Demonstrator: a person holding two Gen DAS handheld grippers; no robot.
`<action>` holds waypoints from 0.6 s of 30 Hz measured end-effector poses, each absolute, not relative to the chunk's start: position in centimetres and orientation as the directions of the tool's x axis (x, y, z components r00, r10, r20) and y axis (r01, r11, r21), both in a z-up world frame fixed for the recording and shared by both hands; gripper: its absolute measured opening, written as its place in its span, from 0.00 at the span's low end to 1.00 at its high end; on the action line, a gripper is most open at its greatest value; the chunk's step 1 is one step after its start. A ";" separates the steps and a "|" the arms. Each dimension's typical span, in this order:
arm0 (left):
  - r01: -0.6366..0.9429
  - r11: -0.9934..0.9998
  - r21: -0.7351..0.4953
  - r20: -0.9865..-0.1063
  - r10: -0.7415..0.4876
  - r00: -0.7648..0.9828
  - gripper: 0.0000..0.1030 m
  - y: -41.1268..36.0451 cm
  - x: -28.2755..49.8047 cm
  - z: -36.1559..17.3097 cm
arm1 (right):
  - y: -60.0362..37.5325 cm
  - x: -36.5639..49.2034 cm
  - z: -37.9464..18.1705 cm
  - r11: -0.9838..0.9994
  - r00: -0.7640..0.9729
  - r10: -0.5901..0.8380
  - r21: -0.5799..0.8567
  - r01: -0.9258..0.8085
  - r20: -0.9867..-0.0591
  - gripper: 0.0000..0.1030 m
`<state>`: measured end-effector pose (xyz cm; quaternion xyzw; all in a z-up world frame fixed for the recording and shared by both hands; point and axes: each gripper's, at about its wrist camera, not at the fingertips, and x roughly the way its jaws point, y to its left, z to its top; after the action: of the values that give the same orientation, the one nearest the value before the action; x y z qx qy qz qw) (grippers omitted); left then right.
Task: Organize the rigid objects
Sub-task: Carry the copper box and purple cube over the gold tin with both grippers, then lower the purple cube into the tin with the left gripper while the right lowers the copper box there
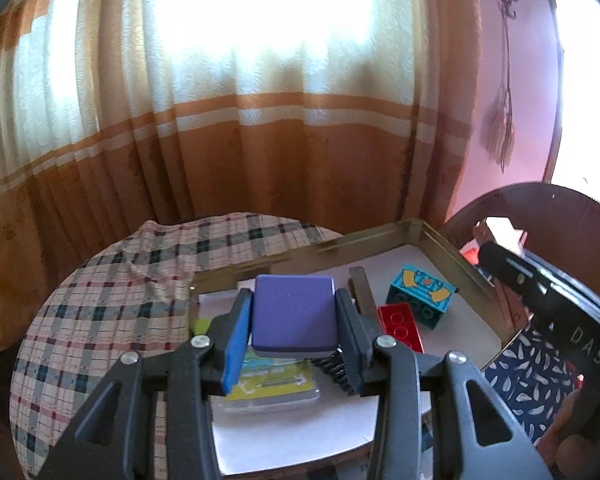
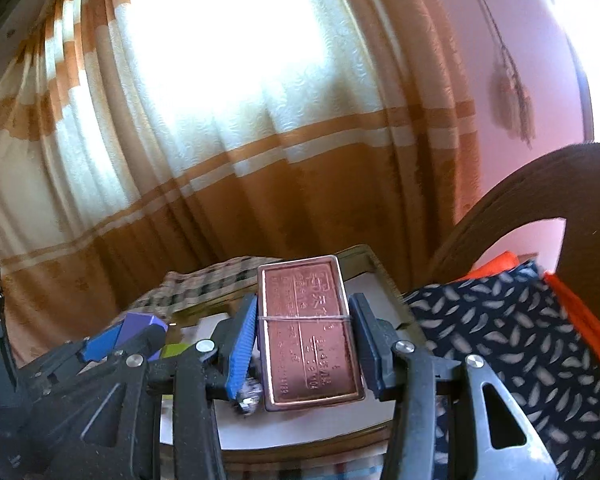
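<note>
My left gripper [image 1: 294, 316] is shut on a purple rounded block [image 1: 294, 312], held above a tray [image 1: 452, 258] with a white floor and brass rim. In the tray lie a teal toy brick [image 1: 422, 294], a red toy brick [image 1: 402, 326], a brown bar [image 1: 362, 290] and a yellow-green packet [image 1: 274, 380]. My right gripper [image 2: 306, 328] is shut on a copper-coloured embossed metal case [image 2: 310, 332] with a thin band around it, also over the tray [image 2: 374, 268]. The left gripper [image 2: 120, 340] with its purple block [image 2: 140, 326] shows at the lower left of the right wrist view.
The tray rests on a round table under a plaid cloth [image 1: 112, 292]. Orange and cream curtains [image 1: 260, 140] hang behind. A wooden chair back [image 2: 540, 188] and a dark blue patterned fabric [image 2: 512, 340] are on the right, with the right gripper's body [image 1: 548, 296] close by.
</note>
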<state>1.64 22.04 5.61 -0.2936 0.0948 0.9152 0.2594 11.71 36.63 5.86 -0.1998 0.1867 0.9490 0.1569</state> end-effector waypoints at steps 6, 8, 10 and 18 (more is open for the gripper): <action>-0.534 -0.844 0.044 -0.613 0.399 -0.682 0.39 24.1 1.4 4.4 | 37.8 11.1 5.4 -0.878 -0.848 0.281 0.237 -0.417 -0.449 0.47; -0.535 -0.844 0.044 -0.621 0.396 -0.676 0.39 24.5 1.3 4.0 | 38.0 10.7 5.1 -0.877 -0.841 0.284 0.230 -0.422 -0.462 0.47; -0.535 -0.843 0.048 -0.626 0.393 -0.674 0.39 24.8 1.3 3.7 | 38.1 10.3 4.8 -0.876 -0.835 0.286 0.224 -0.427 -0.470 0.47; -0.525 -0.849 0.057 -0.650 0.368 -0.665 0.39 25.6 0.5 2.8 | 38.2 8.8 4.1 -0.881 -0.813 0.300 0.181 -0.437 -0.500 0.47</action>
<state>0.51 25.61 2.80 -0.3264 0.1207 0.9044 0.2470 8.75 38.20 4.09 -0.2353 0.1449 0.9409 0.1958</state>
